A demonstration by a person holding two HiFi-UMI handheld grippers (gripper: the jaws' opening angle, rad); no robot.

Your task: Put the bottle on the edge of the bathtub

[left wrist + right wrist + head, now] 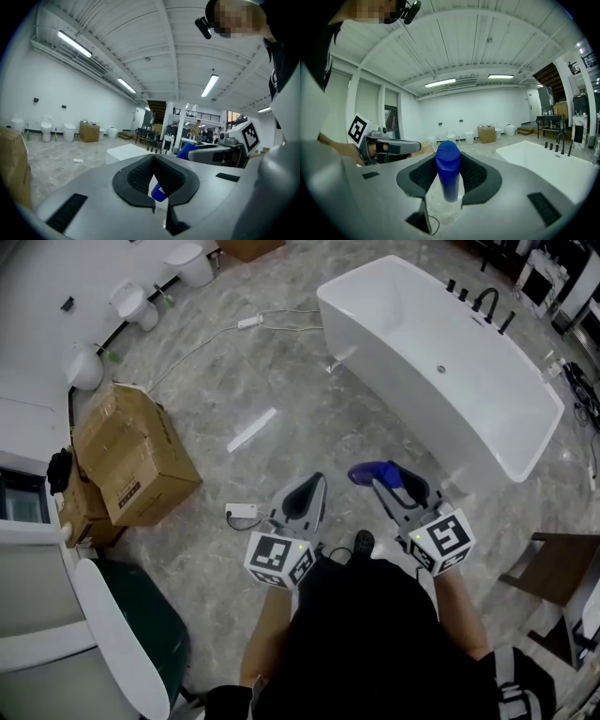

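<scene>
Bottle (448, 164) in right gripper (448, 158), near bathtub (394, 381)

A big cardboard box (136, 460) stands on the grey marble floor (281, 381), and a smaller box (82, 512) lies against its left side. Beyond the big cardboard box a row of white toilets (131, 304) stands along the wall. To the right of it a flat white strip (251, 429) lies on the floor, a small white adapter (242, 513) lies near its lower right corner, and a dark green thing with a white rim (141, 634) is below it.
</scene>
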